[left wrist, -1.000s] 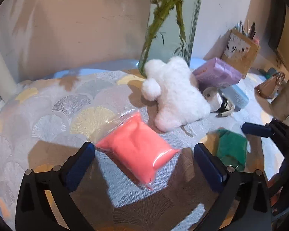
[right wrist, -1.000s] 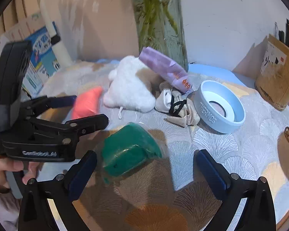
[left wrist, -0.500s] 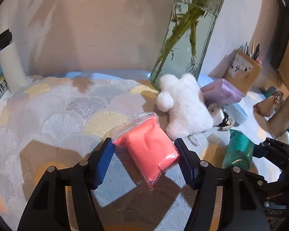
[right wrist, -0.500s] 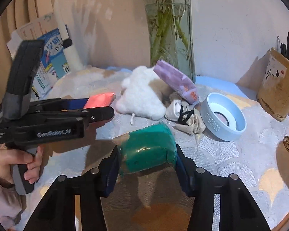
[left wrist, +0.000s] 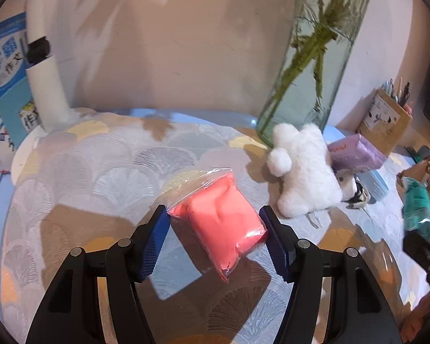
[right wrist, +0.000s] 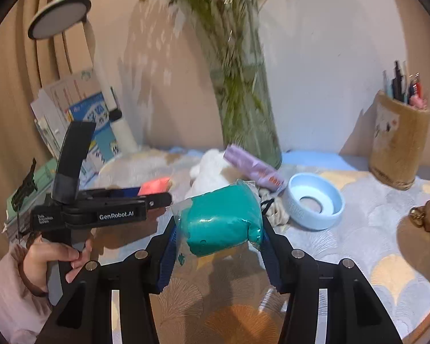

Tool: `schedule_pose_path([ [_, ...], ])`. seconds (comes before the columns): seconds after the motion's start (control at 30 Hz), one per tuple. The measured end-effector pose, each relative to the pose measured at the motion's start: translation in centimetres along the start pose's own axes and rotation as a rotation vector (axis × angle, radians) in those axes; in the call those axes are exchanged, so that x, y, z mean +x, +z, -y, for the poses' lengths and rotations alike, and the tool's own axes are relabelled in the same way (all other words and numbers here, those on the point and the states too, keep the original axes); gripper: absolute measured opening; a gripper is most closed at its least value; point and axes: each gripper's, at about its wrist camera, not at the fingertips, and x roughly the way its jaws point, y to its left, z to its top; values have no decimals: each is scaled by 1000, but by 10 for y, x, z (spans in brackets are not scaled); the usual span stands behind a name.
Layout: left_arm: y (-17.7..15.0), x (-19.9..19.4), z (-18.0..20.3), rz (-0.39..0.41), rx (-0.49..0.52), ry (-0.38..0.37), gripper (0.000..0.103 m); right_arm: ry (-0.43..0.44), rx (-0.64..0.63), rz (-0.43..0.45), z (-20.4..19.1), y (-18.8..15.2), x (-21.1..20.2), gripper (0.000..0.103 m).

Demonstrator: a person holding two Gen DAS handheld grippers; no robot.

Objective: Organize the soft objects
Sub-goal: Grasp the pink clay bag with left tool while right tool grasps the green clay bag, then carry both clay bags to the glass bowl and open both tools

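A: Why are both tools closed? Right tool clamps the teal bag; left tool clamps the pink bag.

B: Probably to sort the bags together; both seem lifted off the table.

A: And behind them?

B: The white plush lies against the vase, untouched.

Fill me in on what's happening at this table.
A person is sorting soft things with two handheld grippers. The left gripper is clamped on a pink clay bag, the right gripper on a teal clay bag. A white plush toy and purple pack lie by the glass vase.
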Motion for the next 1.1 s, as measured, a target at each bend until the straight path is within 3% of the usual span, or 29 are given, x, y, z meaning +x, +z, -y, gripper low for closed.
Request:
schedule_pose_path([
  [0.17, 1, -12, -6, 55, -25, 51, 62, -35, 17, 71, 4, -2, -13, 52],
  [0.33, -3, -46, 7, 213, 33, 87, 62, -99, 74, 157, 11, -4, -31, 51],
  [0.47, -2, -74, 35, 216, 44, 7, 62, -94, 130, 202, 18, 8, -62, 51],
  [0.7, 27, -120, 118, 239, 30, -104, 62, -121, 124, 287, 38, 59, -143, 51],
  [0.93, 52, -163, 208, 288, 124, -228, 62, -171, 182, 334, 80, 90, -208, 51],
  [1.1, 59, -180, 268, 308, 207, -361, 61, -206, 245, 345, 124, 101, -244, 51],
])
